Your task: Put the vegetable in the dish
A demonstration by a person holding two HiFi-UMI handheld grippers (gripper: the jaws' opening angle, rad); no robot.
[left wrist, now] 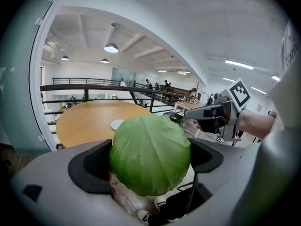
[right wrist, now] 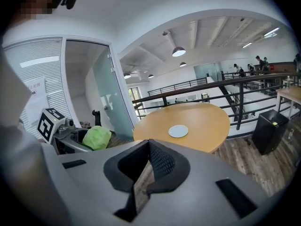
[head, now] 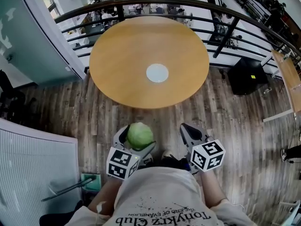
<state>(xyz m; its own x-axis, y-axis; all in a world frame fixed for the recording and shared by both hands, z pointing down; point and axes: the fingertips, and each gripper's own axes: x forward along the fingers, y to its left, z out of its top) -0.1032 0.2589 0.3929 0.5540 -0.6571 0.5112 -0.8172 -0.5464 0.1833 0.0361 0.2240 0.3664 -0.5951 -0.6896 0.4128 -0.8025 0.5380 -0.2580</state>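
A round green cabbage (head: 139, 135) is clamped between the jaws of my left gripper (head: 136, 138), held close to my body above the wooden floor. In the left gripper view the cabbage (left wrist: 149, 154) fills the space between the dark pads. A small white dish (head: 157, 73) lies near the middle of the round wooden table (head: 122, 65), well ahead of both grippers. My right gripper (head: 188, 133) is beside the left one with its jaws pressed together and nothing in them; in its own view the right gripper (right wrist: 146, 173) is shut, with the cabbage (right wrist: 97, 137) at left and the dish (right wrist: 178, 131) ahead.
A dark railing (head: 225, 13) curves behind the table. A glass partition (head: 28, 36) stands at left, a black bin (head: 247, 74) at right, a second table's edge (head: 290, 74) at far right. White slatted panel (head: 33, 173) at lower left.
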